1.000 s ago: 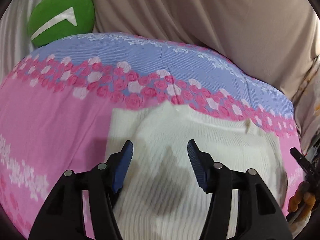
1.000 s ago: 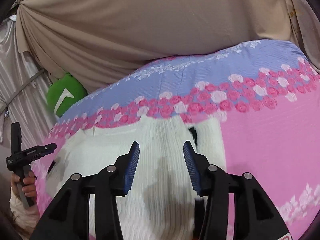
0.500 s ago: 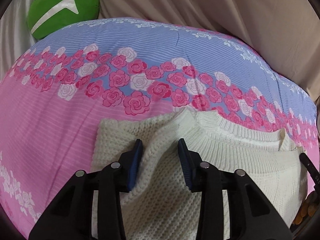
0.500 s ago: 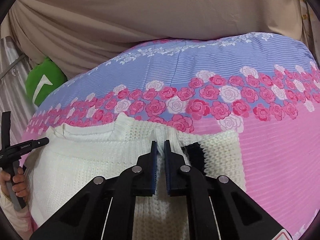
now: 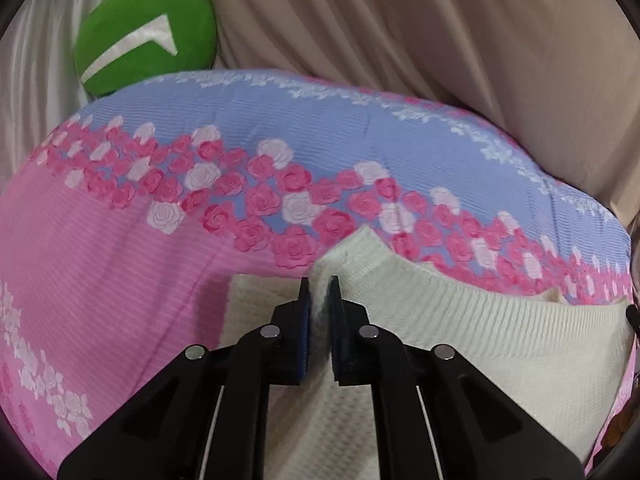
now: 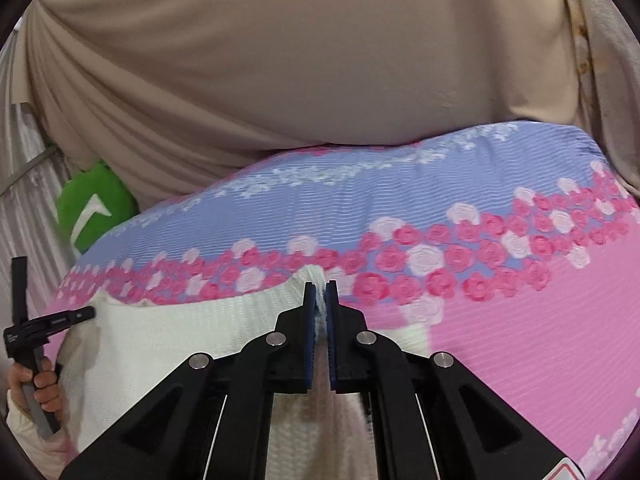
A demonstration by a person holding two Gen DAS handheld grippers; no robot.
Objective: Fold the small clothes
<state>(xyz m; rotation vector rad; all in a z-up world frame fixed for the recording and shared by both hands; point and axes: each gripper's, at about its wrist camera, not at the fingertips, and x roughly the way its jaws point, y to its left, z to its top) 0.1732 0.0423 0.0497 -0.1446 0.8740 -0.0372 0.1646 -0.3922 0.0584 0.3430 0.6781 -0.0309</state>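
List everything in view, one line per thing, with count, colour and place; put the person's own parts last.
cream knitted sweater: one, off-white, lying on the bedspread, pinched up at two spots.
floral bedspread: one, pink and lavender with rose bands, beneath the sweater.
green plush cushion: one, green with a white mark, behind the bedspread's far left corner.
beige draped cloth: one, tan, backdrop behind the bed.
left claw: one, black with blue pads, shut on the sweater.
right claw: one, same colours, shut on the sweater.
left hand: one, gripping the left claw's handle.
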